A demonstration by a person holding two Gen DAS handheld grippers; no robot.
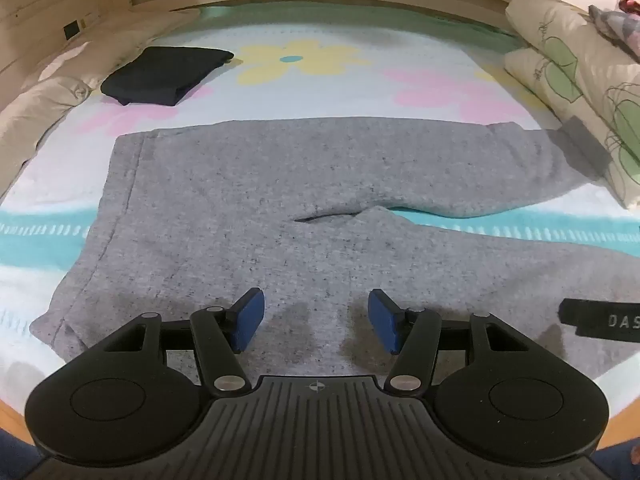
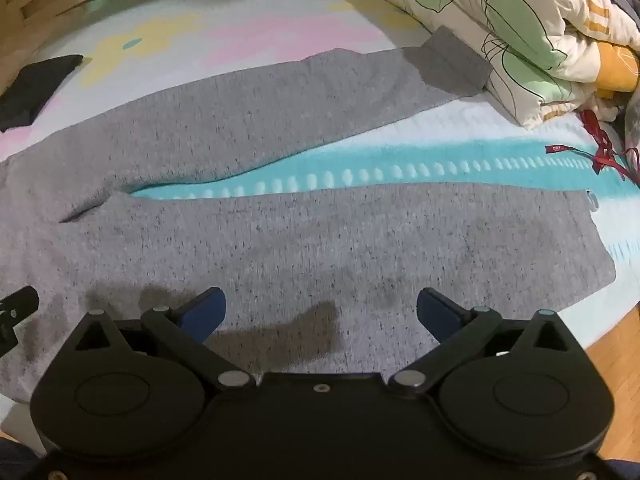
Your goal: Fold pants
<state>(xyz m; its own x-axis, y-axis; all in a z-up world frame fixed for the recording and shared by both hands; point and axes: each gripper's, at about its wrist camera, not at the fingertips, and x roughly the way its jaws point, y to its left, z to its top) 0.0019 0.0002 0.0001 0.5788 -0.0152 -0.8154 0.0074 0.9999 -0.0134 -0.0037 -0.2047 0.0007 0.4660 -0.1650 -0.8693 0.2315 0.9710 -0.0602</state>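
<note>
Nothing is folded yet: the grey pants (image 1: 256,200) lie spread flat on the bed (image 1: 400,46) just ahead of and beneath the left tongs (image 1: 316,320) and right tongs (image 2: 321,312), both released and empty.

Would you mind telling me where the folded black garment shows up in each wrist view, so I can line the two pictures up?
Left wrist: the folded black garment lies upper left on the bedsheet, beyond the grey pants.
Right wrist: only part of it shows, at the far left edge, cut off by the frame.
Shared landmark: the slit where the pants' legs part.
</note>
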